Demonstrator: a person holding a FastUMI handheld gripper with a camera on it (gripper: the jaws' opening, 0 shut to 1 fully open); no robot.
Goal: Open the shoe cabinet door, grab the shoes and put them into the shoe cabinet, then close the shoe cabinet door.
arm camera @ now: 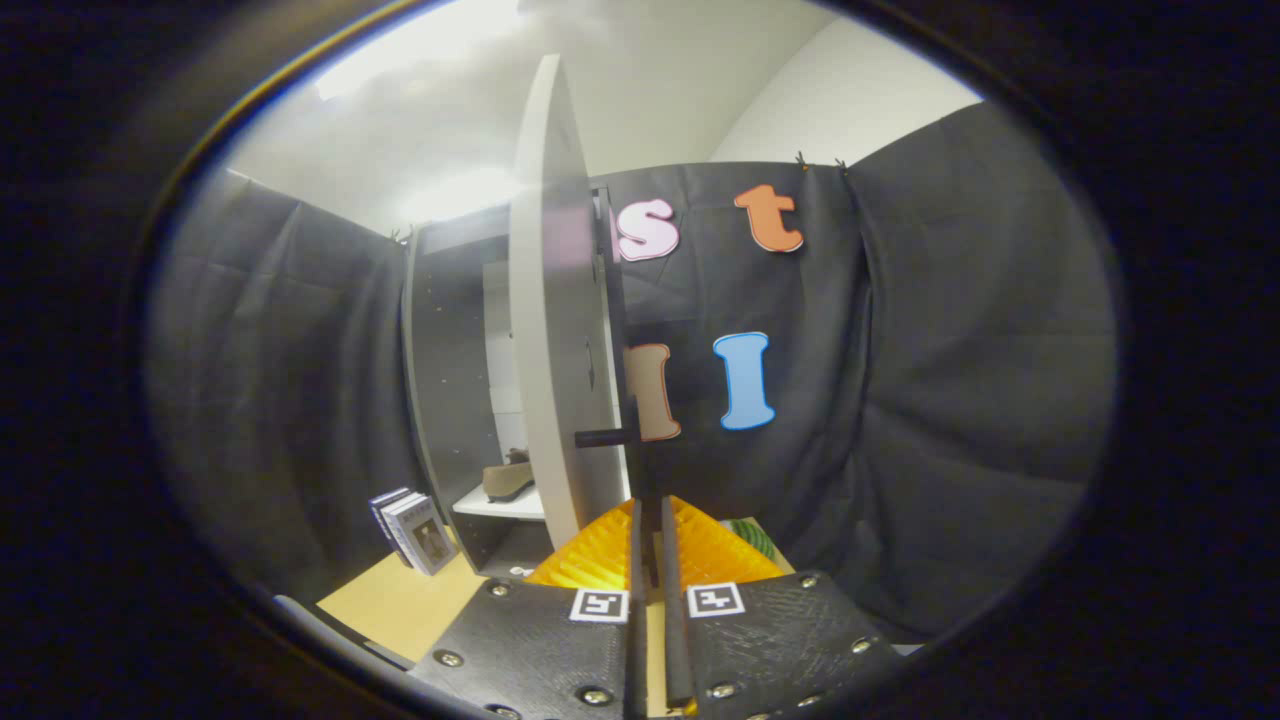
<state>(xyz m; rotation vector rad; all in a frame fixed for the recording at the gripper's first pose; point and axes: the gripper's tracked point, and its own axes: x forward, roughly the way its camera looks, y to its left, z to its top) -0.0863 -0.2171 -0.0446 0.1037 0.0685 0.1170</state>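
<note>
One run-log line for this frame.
door: open, edge-on | gripper: jaws nearly closed by door edge below handle | shoe: on cabinet shelf

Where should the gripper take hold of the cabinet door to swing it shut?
By the dark handle jutting from the door, coming straight on along the fingers: the bar sticks out just beyond the gripper, whose fingers look nearly closed. The edge-on door offers no other grip.
</note>
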